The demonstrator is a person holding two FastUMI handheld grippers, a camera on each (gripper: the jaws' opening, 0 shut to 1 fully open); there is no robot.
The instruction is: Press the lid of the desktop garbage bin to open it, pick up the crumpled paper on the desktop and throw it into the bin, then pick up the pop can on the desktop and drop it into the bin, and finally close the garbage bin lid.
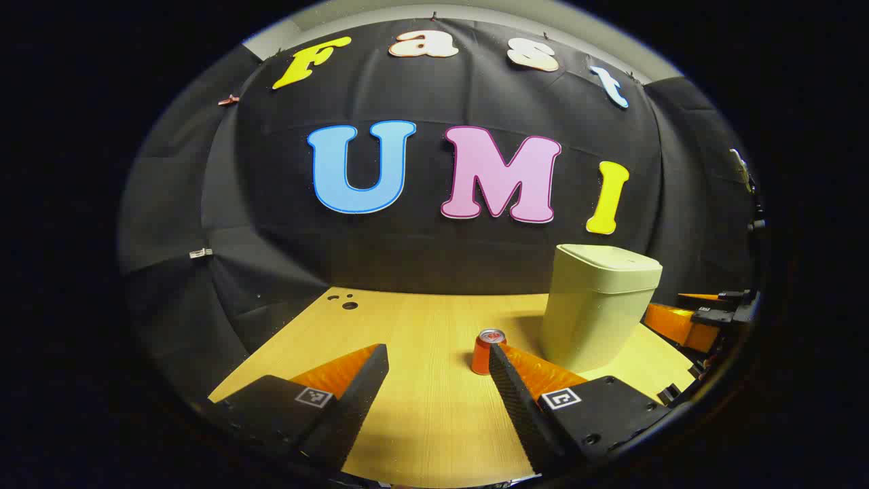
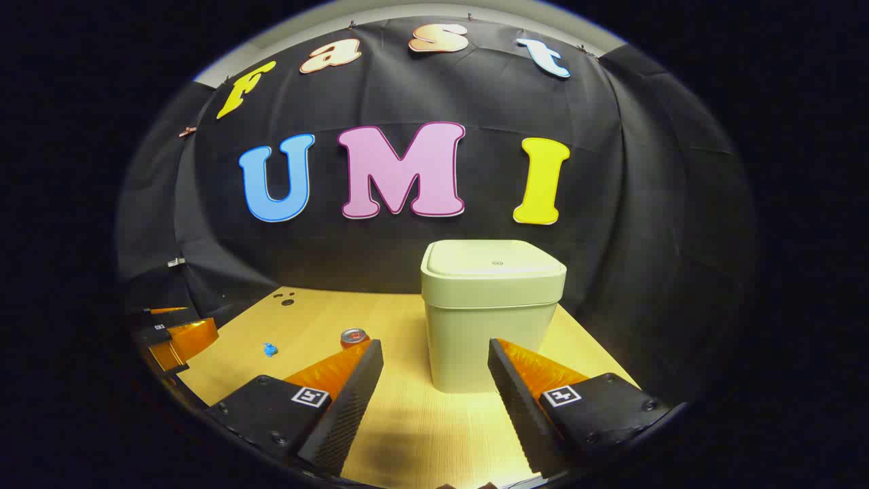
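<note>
On my left gripper (image 1: 438, 367), fingers spread wide and empty, I see the pop can (image 1: 487, 351) standing just ahead. Blue crumpled paper (image 2: 269, 350) lies left of it on the wooden desktop (image 2: 407, 435). My right gripper (image 2: 434, 363), also released, faces the closed garbage bin (image 2: 491, 312).

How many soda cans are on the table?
1. The pop can stands upright on the wooden table, left of the closed garbage bin; in the right gripper view its top peeks over a finger. Another could be hidden behind the bin.
</note>
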